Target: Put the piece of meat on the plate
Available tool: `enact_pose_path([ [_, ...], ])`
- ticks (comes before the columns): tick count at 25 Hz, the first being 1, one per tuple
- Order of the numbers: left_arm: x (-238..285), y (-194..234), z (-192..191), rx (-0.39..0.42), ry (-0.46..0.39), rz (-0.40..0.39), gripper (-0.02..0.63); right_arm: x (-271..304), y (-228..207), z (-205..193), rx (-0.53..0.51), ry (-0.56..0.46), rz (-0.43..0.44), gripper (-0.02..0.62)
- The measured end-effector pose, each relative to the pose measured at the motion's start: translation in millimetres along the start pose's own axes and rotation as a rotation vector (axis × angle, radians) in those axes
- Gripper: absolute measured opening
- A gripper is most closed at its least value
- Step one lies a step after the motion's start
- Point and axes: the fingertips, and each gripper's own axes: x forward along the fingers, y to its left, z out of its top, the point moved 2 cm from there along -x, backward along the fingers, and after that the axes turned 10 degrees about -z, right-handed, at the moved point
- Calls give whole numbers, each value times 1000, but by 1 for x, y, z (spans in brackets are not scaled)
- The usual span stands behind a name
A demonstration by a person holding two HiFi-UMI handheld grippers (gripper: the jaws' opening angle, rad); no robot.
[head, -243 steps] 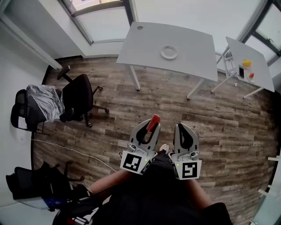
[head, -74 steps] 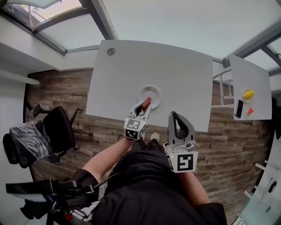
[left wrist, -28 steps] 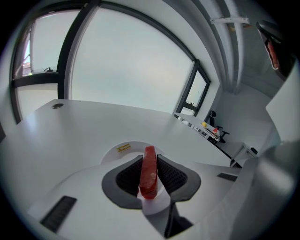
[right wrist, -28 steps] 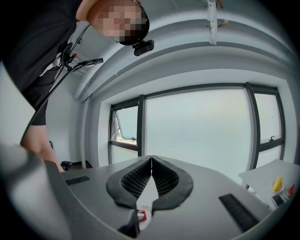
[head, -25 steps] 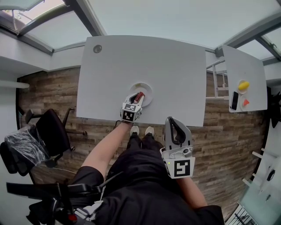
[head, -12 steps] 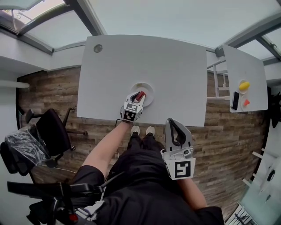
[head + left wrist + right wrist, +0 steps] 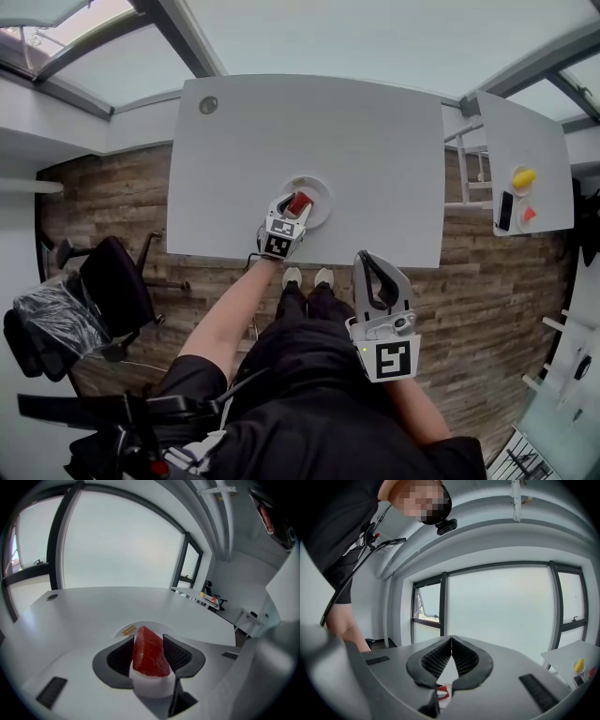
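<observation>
Evidently the piece of meat (image 7: pixel 150 654) is being released: the left gripper (image 7: pixel 293 207) is being opened around it, low over the plate (image 7: pixel 321 191), for a short drop. The right gripper (image 7: pixel 451 642), judged unneeded, is held back, pressed together and empty.

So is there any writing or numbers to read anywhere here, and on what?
No text here can be read.
Yellow sticker on the plate rim: dark print, too small to read.
Left cube and right cube: black-and-white square patterns, no letters.
</observation>
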Motion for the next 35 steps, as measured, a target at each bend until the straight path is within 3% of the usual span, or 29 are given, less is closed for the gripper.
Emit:
enact_pose_path([
  [12, 6, -3, -6, 104, 55, 12, 218, -1, -5, -2, 4, 2, -27, 8],
  [21, 4, -2, -6, 105, 58, 21, 229, -5, -9, -2, 12, -1, -43, 8],
  [35, -13, -17, 19, 97, -48, 58, 229, -15, -8, -4, 36, 3, -28, 8],
])
